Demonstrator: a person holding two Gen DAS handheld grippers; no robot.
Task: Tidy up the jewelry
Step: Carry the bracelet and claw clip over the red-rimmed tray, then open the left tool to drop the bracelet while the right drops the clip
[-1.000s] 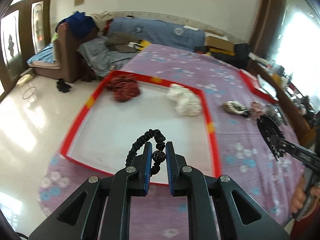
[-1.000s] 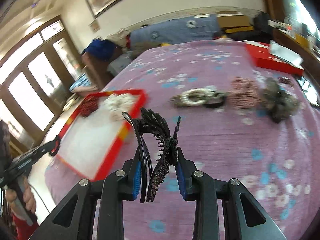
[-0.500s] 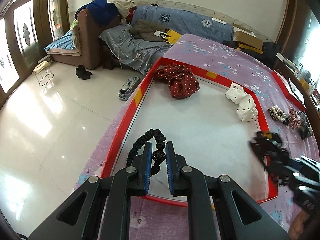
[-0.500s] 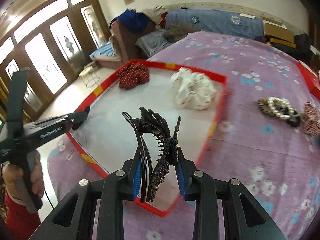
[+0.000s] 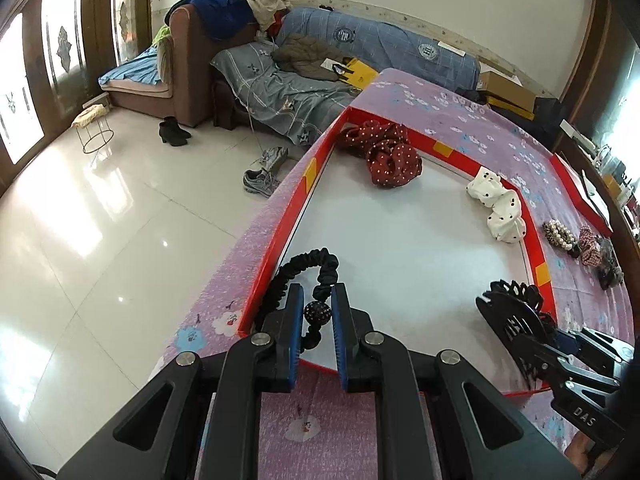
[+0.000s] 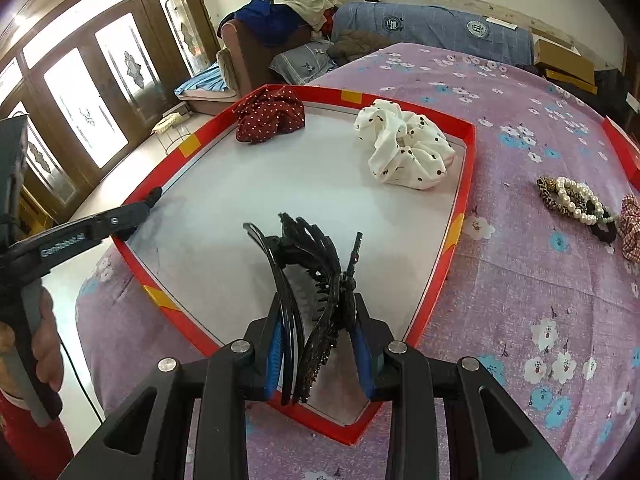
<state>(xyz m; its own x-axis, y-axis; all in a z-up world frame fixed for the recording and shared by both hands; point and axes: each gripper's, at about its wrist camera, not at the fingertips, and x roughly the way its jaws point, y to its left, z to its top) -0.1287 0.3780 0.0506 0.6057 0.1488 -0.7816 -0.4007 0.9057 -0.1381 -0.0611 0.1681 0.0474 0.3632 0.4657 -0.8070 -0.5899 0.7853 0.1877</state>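
My left gripper [image 5: 317, 300] is shut on a black hair tie [image 5: 304, 264] with a beaded ball, hanging over the near left corner of the red-rimmed white tray [image 5: 308, 172]. My right gripper [image 6: 318, 320] is shut on a black hair claw clip [image 6: 312, 264] above the tray's [image 6: 468, 168] near edge. Inside the tray, at its far side, lie a red dotted scrunchie [image 5: 390, 156] [image 6: 272, 118] and a white dotted scrunchie [image 5: 498, 204] [image 6: 404, 148]. The clip [image 5: 516, 320] also shows in the left wrist view, and the left fingertips [image 6: 152, 196] in the right wrist view.
Pearl bracelets [image 6: 572, 200] and a checked scrunchie [image 6: 632, 228] lie on the purple flowered cloth [image 6: 520, 280] right of the tray. A second red tray [image 5: 576, 188] sits further right. Left of the tray the table drops to a tiled floor [image 5: 120, 220], with a sofa beyond.
Both grippers have moved left and down from above the purple cloth to the tray's near edge. Each keeps its hold, the left on the hair tie and the right on the clip.
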